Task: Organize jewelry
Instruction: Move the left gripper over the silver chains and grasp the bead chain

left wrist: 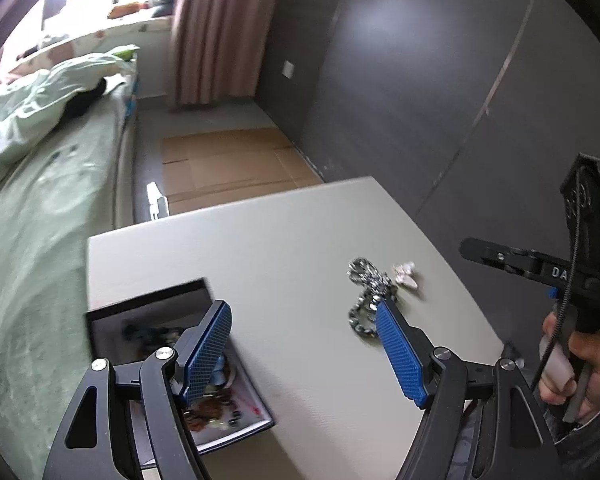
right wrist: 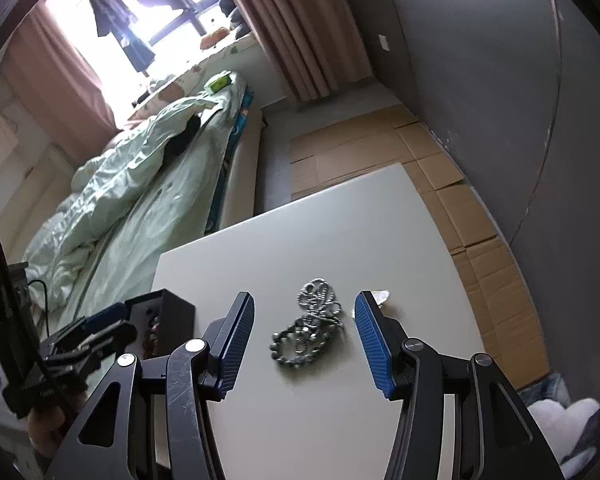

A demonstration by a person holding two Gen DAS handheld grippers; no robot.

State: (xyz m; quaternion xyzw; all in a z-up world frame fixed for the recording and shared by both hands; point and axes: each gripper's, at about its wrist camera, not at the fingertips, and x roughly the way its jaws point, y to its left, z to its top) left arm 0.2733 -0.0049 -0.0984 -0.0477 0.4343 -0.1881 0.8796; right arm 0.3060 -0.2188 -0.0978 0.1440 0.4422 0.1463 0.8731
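Observation:
A tangle of silver bead chain (left wrist: 366, 284) (right wrist: 308, 328) lies on the white table (left wrist: 276, 236) (right wrist: 300, 236), with a small pale piece (left wrist: 407, 275) (right wrist: 382, 297) beside it. A black box (left wrist: 148, 304) (right wrist: 168, 312) with several pieces of jewelry in it stands at the table's left edge. My left gripper (left wrist: 302, 312) is open and holds nothing; its left finger hangs over the box and its right fingertip is near the chain. My right gripper (right wrist: 305, 300) (left wrist: 470, 249) is open above the chain, which shows between its fingers without touching the pads.
A bed with a pale green duvet (right wrist: 140, 184) runs along the table's left side. Flattened cardboard (left wrist: 228, 164) covers the floor beyond the table, beside a dark wall (left wrist: 420, 100). A hand (left wrist: 580, 360) grips the right gripper's handle. My left gripper (right wrist: 108, 326) shows by the box.

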